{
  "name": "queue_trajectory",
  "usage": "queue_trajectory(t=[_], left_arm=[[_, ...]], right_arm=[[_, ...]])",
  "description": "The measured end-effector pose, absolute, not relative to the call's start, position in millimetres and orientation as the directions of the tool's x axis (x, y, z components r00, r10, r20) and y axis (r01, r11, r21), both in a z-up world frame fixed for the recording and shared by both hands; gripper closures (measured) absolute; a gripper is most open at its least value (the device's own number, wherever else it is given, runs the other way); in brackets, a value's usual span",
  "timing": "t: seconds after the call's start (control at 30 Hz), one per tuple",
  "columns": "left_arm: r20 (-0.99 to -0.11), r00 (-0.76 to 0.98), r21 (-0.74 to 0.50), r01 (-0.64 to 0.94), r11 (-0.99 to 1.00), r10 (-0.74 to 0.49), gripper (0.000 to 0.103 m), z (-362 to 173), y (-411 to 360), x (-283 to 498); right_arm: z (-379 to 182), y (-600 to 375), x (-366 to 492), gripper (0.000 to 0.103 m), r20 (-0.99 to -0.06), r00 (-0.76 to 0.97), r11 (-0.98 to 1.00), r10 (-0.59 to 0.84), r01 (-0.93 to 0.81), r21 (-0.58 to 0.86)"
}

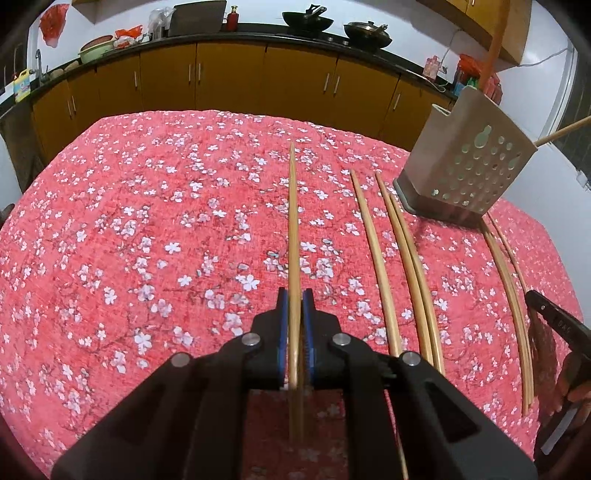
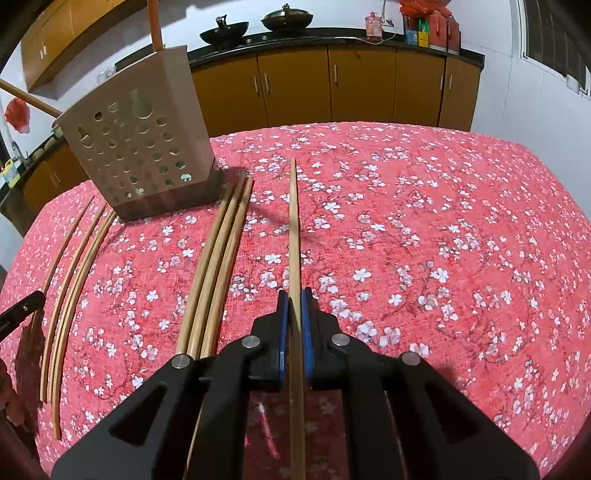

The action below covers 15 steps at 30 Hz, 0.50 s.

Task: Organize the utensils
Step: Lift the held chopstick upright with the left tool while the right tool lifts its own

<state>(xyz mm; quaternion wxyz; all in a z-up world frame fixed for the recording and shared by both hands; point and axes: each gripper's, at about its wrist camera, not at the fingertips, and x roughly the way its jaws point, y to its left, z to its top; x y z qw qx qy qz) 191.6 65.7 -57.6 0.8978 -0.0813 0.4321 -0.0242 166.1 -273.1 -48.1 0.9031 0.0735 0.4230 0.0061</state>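
My left gripper [image 1: 294, 295] is shut on a wooden chopstick [image 1: 293, 221] that points forward above the red flowered tablecloth. My right gripper [image 2: 294, 295] is shut on another wooden chopstick [image 2: 294, 229], also pointing forward. A beige perforated utensil holder [image 1: 469, 162] stands on the table, at the right in the left wrist view and at the left in the right wrist view [image 2: 136, 147]. Loose chopsticks [image 1: 402, 258] lie on the cloth beside the holder, and three lie together in the right wrist view [image 2: 214, 266]. More lie further out [image 2: 70, 288].
The table is covered by a red cloth with white blossoms [image 1: 147, 221]. Brown kitchen cabinets [image 1: 229, 77] and a dark counter with woks [image 1: 306, 18] run behind it. The other gripper's black edge [image 1: 557, 325] shows at the right of the left wrist view.
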Motion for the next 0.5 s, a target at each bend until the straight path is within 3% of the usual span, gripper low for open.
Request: queue_trajectory(t=[0.37,0.5], left_arm=[[-0.772,0.625,-0.171,-0.029,0.985,-0.116,0.093,-56.6,65.9,190.7],[-0.780,0.621,-0.106,-0.009,0.994,-0.077,0.092,-55.7,56.4,186.9]], right_arm=[[-47.4,-273.0,165.6,0.094,-0.763,0.642,0.990,0.070,0.050,0.134],[-47.2,-270.7,158.1,0.094,-0.764,0.642,0.992,0.070,0.038,0.124]])
